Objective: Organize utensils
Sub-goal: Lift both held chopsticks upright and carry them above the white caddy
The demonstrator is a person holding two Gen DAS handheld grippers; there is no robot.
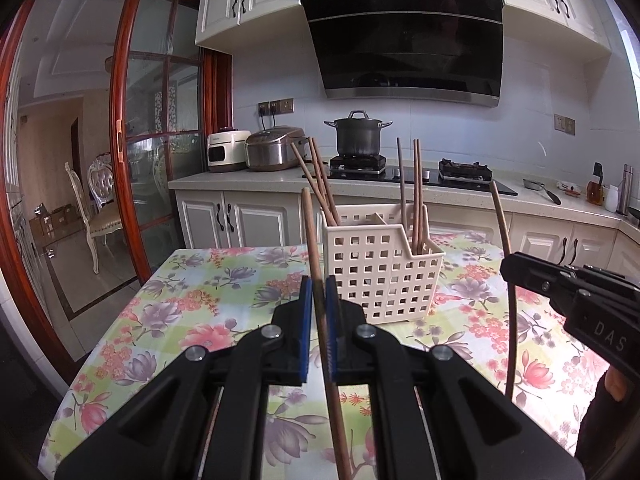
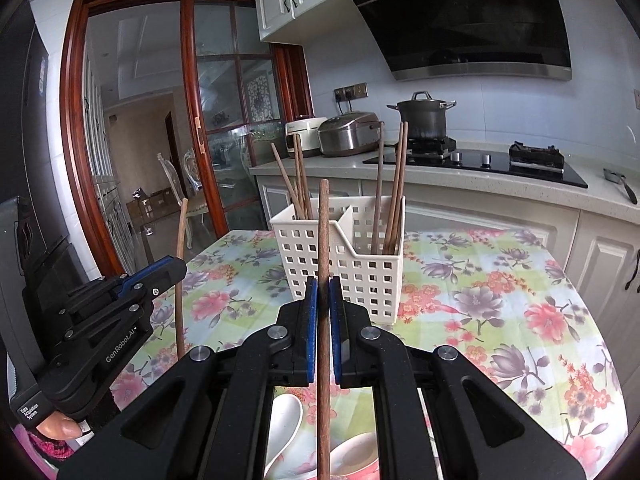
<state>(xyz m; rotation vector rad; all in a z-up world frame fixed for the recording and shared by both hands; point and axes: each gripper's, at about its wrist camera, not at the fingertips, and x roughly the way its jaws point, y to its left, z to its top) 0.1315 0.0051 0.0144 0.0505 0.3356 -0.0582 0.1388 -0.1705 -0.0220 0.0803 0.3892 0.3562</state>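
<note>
Left wrist view: left gripper (image 1: pixel 319 292) clamped on a single brown chopstick (image 1: pixel 314 248), blue pads (image 1: pixel 306 300) pressing it from both sides. Stick stands near upright, tilted slightly, top end above the pads and lower end running down between the gripper arms. Straight ahead, the white perforated basket (image 1: pixel 380 276) sits on the floral tablecloth (image 1: pixel 192 300). It has a divider; left compartment holds a leaning bunch of chopsticks (image 1: pixel 318 178), right compartment holds another bunch (image 1: pixel 416 192) standing more upright. At right edge, the right gripper (image 1: pixel 516 268) comes in sideways, gripping a second chopstick (image 1: pixel 502 220) upright, beside the basket and apart from it. Behind: counter, stove with a pot (image 1: pixel 358 134), rice cooker (image 1: pixel 276 148).

Right wrist view: right gripper (image 2: pixel 323 292) closed on its chopstick (image 2: pixel 324 240), held vertical dead centre, top end overlapping the basket (image 2: pixel 340 272) front in frame; whether it touches, cannot tell. Basket compartments again hold two bunches, left (image 2: pixel 298 184) and right (image 2: pixel 394 184). Left gripper (image 2: pixel 176 268) enters at left, holding its stick (image 2: pixel 181 248) upright, well left of the basket. White spoons (image 2: pixel 284 420) lie on the tablecloth (image 2: pixel 480 288) below the gripper, partly hidden.
</note>
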